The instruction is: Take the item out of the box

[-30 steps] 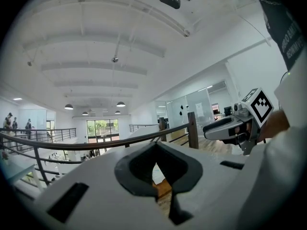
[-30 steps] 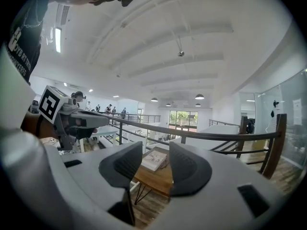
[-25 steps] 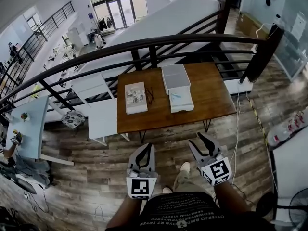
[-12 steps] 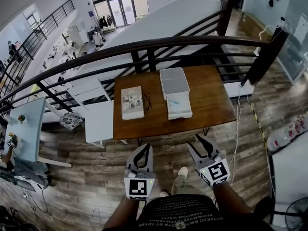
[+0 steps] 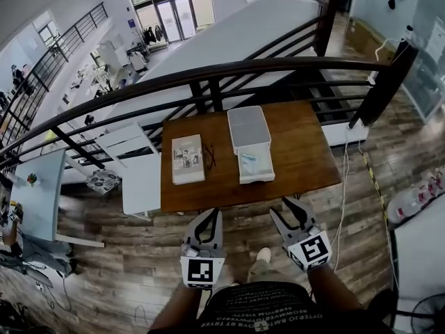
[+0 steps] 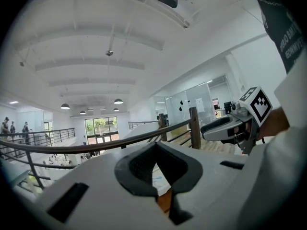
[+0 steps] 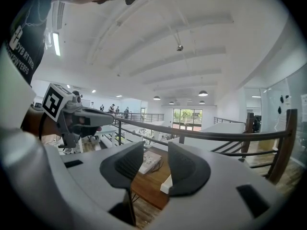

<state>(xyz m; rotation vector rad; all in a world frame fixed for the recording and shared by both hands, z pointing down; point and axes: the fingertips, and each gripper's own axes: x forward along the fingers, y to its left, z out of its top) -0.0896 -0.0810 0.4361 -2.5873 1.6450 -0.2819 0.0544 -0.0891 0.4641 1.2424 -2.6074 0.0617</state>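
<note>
Nearing wooden table point(image 5: 300, 143), box point(image 5: 256, 165) closer, right hand-held gripper point(image 5: 284, 209) closing, empty

Mezzanine behind a dark railing, above a bright hall

Just on the near side of the black railing point(image 5: 208, 72) stand a brown wooden worktop point(image 5: 299, 152) and a small white table point(image 5: 142, 179) on a grey-brown plank floor point(image 5: 125, 256). Beyond the railing, tall glass doors point(image 5: 170, 12) let in daylight, and round lamps point(image 6: 118, 101) hang under a white ceiling point(image 6: 120, 47).

table point(image 5: 306, 152): wooden | on it: white box point(image 5: 256, 165), grey lid point(image 5: 249, 126), booklet point(image 5: 187, 158)
</note>
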